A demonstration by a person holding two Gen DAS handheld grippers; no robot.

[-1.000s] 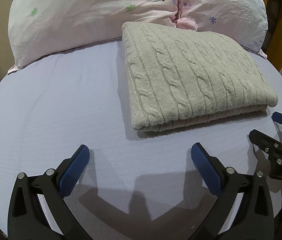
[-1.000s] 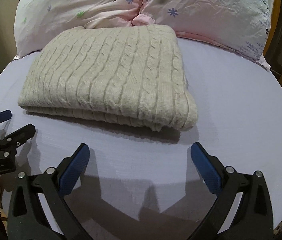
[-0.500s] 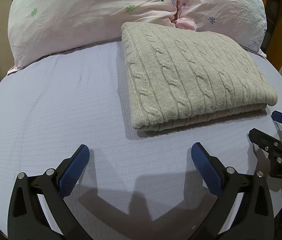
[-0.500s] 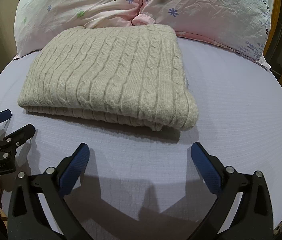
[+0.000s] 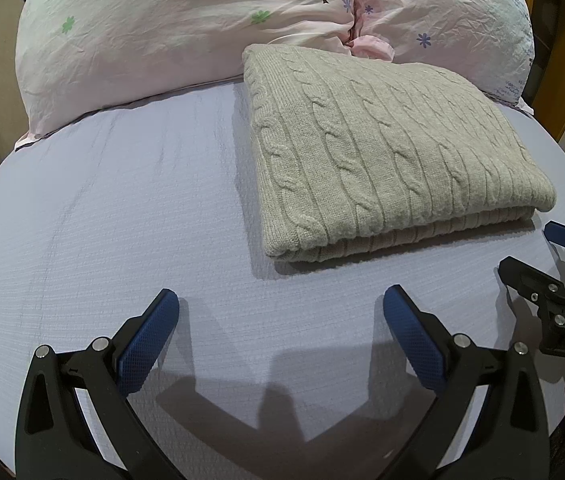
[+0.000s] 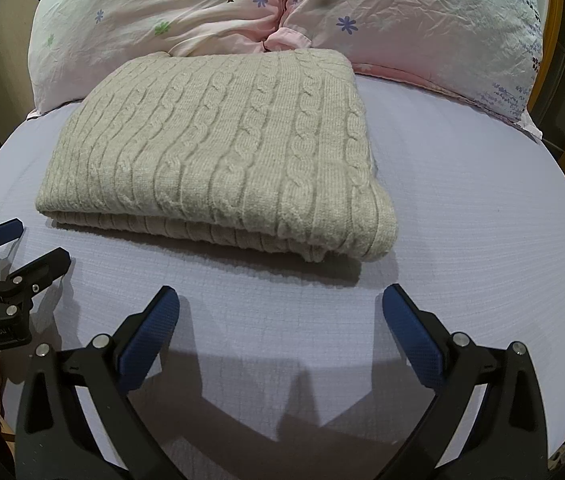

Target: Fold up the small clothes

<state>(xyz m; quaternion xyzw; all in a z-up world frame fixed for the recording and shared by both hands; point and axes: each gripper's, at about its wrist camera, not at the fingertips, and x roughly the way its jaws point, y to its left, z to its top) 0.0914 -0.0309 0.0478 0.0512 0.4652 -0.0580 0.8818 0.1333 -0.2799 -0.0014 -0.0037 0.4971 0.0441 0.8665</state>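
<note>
Left wrist view, left to right: bare lavender bed sheet [image 5: 122, 208], then folded cable-knit sweater [image 5: 386, 152] lying flat right of centre, far edge against the floral pillows [image 5: 186, 28]. Left tongs [image 5: 280, 320] gaping wide, empty, hovering over sheet just short of the sweater's near folded edge. Right tongs [image 5: 538, 252] peeking in at far right, also spread, holding nothing.

Right wrist view, left to right: left tongs at the left edge, sweater centre-left, bare sheet to the right. Right tongs [image 6: 280, 316] wide apart, empty, just short of the sweater's near-right corner.

Judgement: looks already folded into a neat rectangle, several layers stacked at the near edge. Thick knit, so soft, floppy, moderately heavy, not slippery; layers likely to slide or sag if pinched singly. Best to grab both near corners through all layers, one tong set each, and lift evenly.
</note>
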